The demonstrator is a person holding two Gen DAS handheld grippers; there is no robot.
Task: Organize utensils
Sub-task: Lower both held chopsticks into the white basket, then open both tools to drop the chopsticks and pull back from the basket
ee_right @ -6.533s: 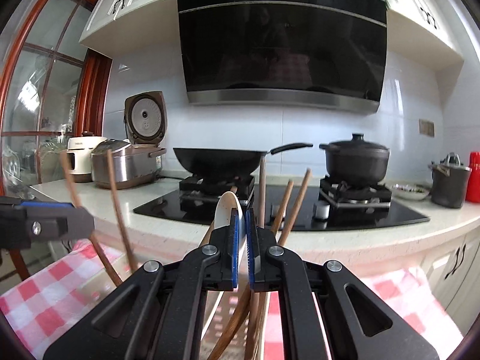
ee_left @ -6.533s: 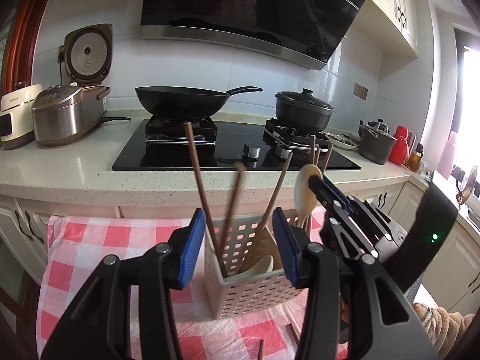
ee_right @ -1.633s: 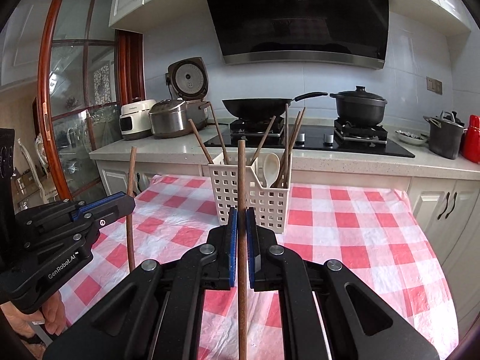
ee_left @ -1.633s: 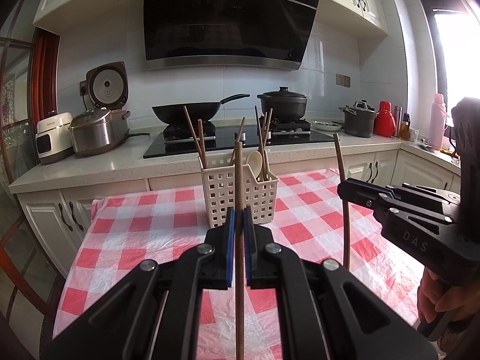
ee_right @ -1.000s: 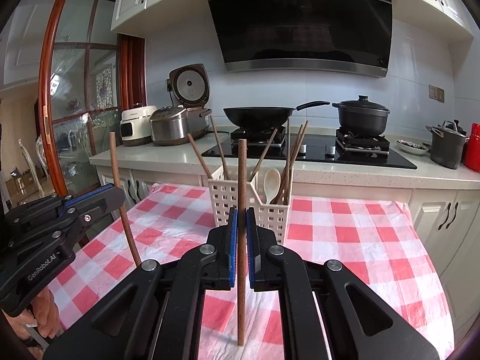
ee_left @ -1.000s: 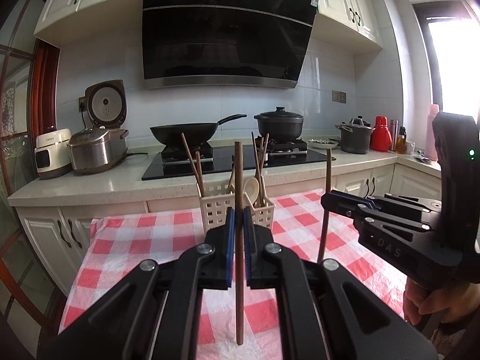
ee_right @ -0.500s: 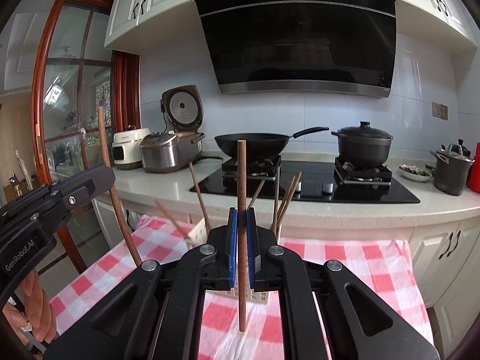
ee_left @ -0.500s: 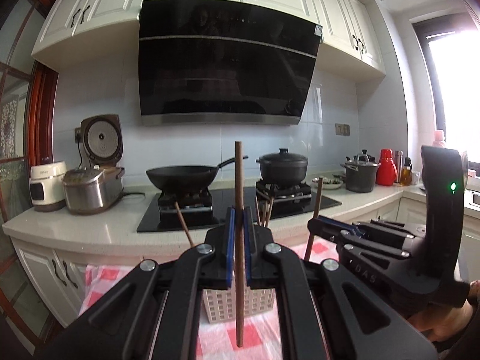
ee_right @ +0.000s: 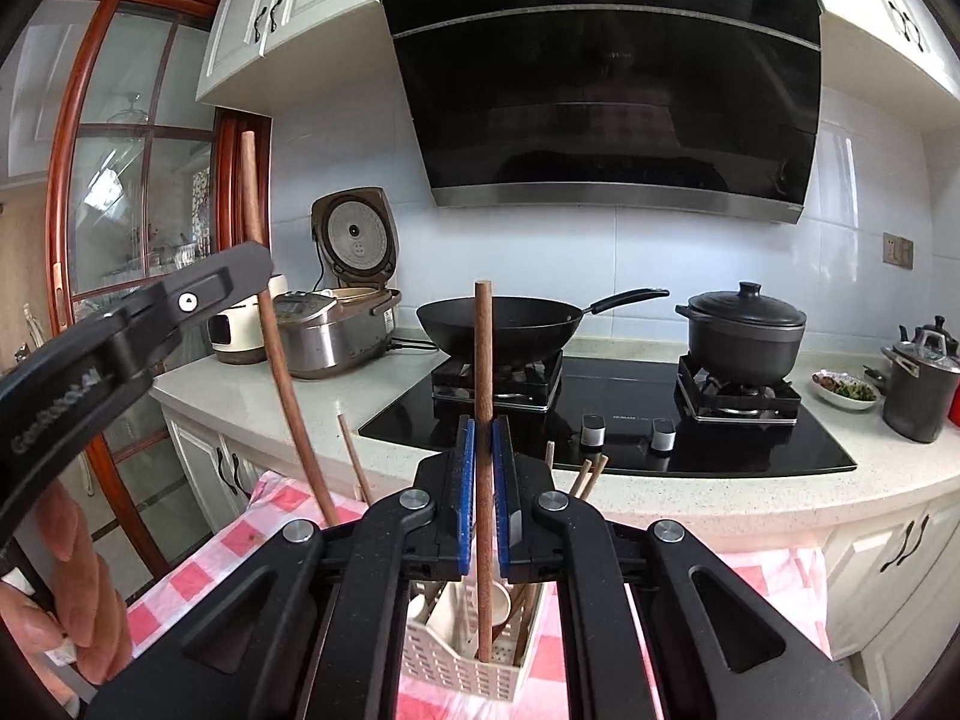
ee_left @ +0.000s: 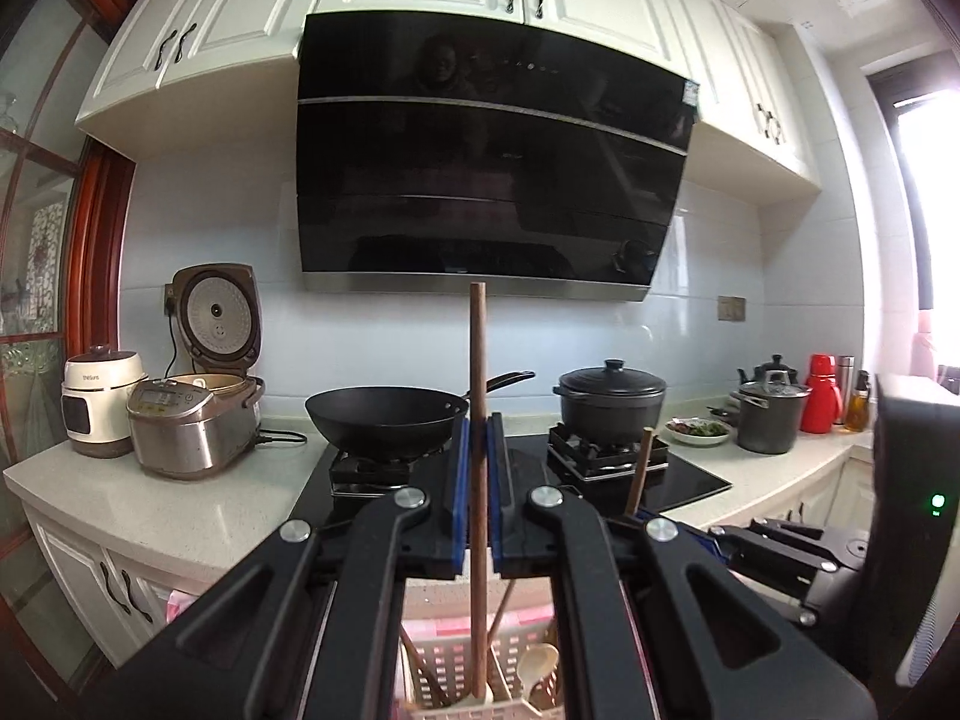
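While both wrist cameras faced the black stove, each pair of tongs was clamped on a single brown wooden chopstick held upright. The left tongs gripped the left chopstick between blue pads, and its lower tip reached down into the white slotted utensil basket just below. The right tongs pinched the right chopstick the same way, its lower end standing inside the utensil basket, among a pale spoon and other wooden sticks.

The basket sat on a red and white checked cloth covering the bench, in front of the stove. In the right wrist view, the left tongs and their chopstick appeared to the left of the basket, tilted, with the person's hand beneath. In the left wrist view, the right tongs' chopstick tip rose to the right of the basket.

Behind the basket, a black wok and a lidded black pot sat on the stove, under a dark range hood. An open rice cooker stood on the counter left of the stove.
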